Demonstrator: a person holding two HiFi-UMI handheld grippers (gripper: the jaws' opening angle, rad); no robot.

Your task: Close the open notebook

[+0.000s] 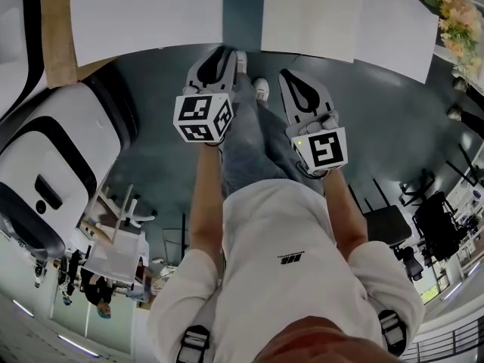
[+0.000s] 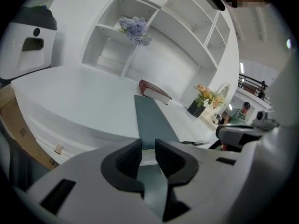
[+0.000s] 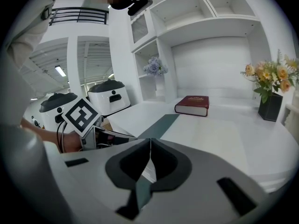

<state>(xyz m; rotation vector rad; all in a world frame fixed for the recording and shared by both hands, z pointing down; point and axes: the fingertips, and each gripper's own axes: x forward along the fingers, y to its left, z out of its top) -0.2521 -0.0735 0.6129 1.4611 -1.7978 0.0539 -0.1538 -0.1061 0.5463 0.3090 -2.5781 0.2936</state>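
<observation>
The notebook (image 3: 192, 105) lies shut, its dark red cover flat on the white surface (image 3: 224, 134), close to the back wall below the shelves (image 3: 205, 13). We see it well apart from both grippers, which we hold over the floor (image 1: 159, 89), short of the surface edge. A dark strip (image 2: 150, 120) runs across the surface toward the notebook; we think it is a gap between two tops, though the warped view leaves us unsure. The left gripper (image 2: 147, 149) has its fingers a narrow slit apart, nothing between them. The right gripper (image 3: 149, 146) has its fingers pressed together, empty. A vase of flowers (image 3: 271, 90) stands to the notebook's right.
</observation>
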